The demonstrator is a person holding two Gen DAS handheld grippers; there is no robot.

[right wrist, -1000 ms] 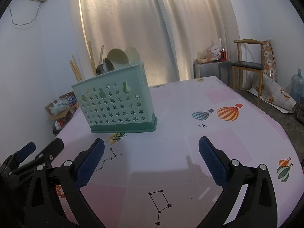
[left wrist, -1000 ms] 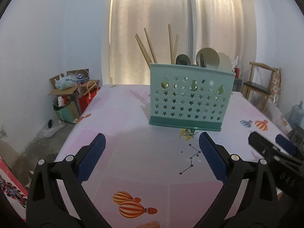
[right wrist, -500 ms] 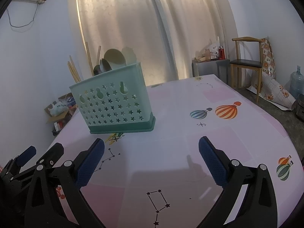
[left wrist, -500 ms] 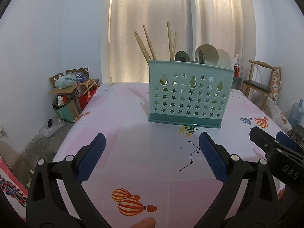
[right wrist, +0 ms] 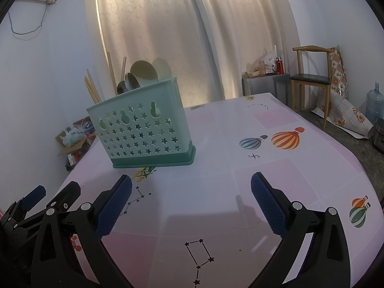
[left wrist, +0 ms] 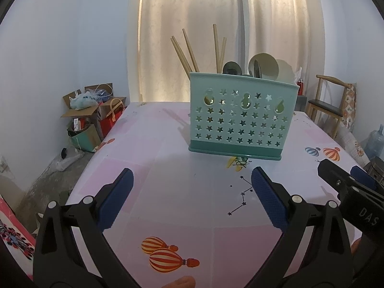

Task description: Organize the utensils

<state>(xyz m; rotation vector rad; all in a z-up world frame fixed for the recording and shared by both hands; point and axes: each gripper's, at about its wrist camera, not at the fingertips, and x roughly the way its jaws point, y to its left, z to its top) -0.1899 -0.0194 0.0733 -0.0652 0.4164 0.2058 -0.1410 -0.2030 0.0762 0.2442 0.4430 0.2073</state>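
A mint-green utensil caddy (left wrist: 242,115) (right wrist: 144,129) with star-shaped holes stands upright on the table. Wooden chopsticks (left wrist: 187,50) (right wrist: 92,90) stick up from its left part, and spoons (left wrist: 262,66) (right wrist: 144,70) with round bowls rise from its right part. My left gripper (left wrist: 190,192) is open, low over the table, well short of the caddy, with nothing between its blue pads. My right gripper (right wrist: 190,192) is open too, empty, to the right of the caddy's near corner. Each gripper shows at the edge of the other's view.
The table (right wrist: 264,168) wears a pink-and-white cloth with balloon and constellation prints. Cardboard boxes and bags (left wrist: 91,117) sit on the floor at the left. A wooden chair (right wrist: 312,79) and a water bottle (right wrist: 374,103) stand at the right, curtains behind.
Both views have shifted slightly, with the caddy sitting a little higher and closer in the left wrist view. Both grippers stay open and empty.
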